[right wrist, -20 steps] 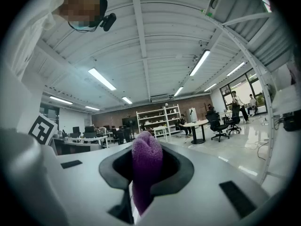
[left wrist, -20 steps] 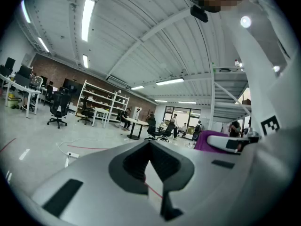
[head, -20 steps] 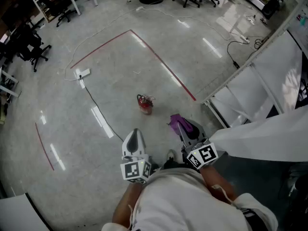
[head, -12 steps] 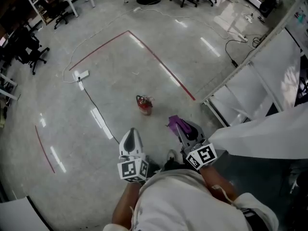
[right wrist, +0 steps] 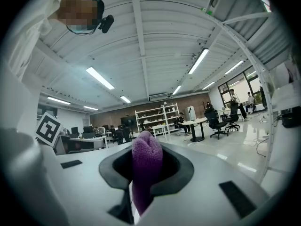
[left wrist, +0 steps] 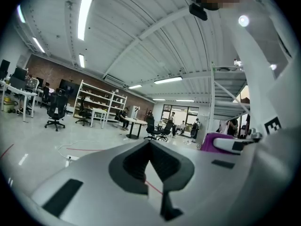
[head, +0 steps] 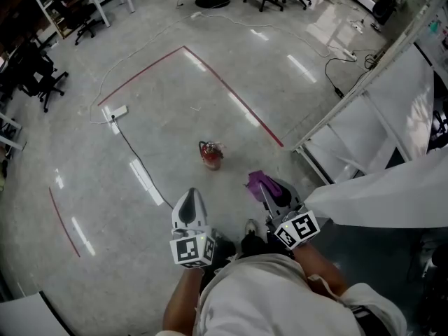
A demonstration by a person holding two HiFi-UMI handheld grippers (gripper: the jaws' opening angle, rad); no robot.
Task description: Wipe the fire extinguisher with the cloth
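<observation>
Right tool [head: 264,188] forward, cloth [head: 253,180] between jaws; left tool [head: 190,197] alongside, jaws together

what the frames keep back
in the head view the fire extinguisher [head: 210,154] at mid-frame is too small to tell any markings. the person's shoulders [head: 273,292] hide the floor at the lower middle and run off the bottom edge, and the white sheet [head: 378,194] is cut by the right edge. in the right gripper view the cloth [right wrist: 146,161] sinks between the jaws of the right gripper [right wrist: 146,173], its lower end hidden. the people at the far table [right wrist: 197,122] are too small to make out.
</observation>
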